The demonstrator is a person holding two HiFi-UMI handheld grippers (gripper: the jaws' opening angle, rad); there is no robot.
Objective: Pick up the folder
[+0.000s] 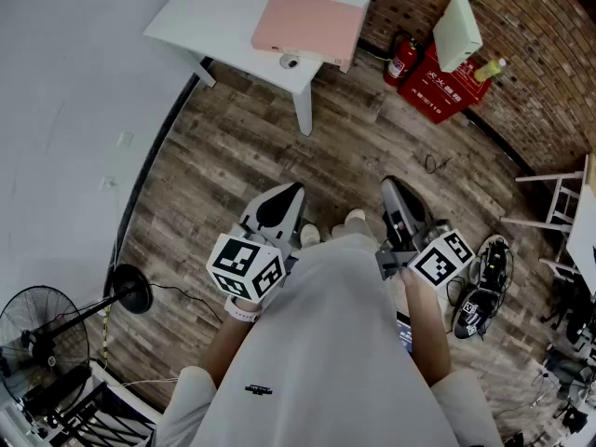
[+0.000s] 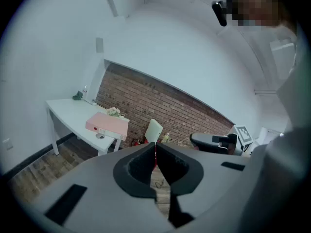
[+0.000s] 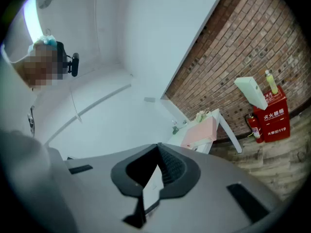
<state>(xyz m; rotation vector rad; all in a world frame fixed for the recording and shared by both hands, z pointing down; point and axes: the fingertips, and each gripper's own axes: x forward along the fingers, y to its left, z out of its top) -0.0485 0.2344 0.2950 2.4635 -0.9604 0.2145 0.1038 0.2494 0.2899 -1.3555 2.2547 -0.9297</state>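
While the pink folder (image 1: 307, 28) lies flat on the far white table (image 1: 191, 21), left gripper (image 1: 277, 208) and right gripper (image 1: 400, 208) hang closed, empty. It looks stiff, smooth, maybe weighty: pinch the near spine edge.

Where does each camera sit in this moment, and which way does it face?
Head view: on the person's head, looking steeply down at the wood floor; the white shirt, left hand-held gripper and right hand-held gripper show.
Left gripper view: rides the left hand-held gripper, faces the white table and pink folder by the brick wall; its shut jaws show.
Right gripper view: rides the right hand-held gripper, picture rolled, faces the same table; shut jaws and shirt show.
Shared: all three show the folder on the table.
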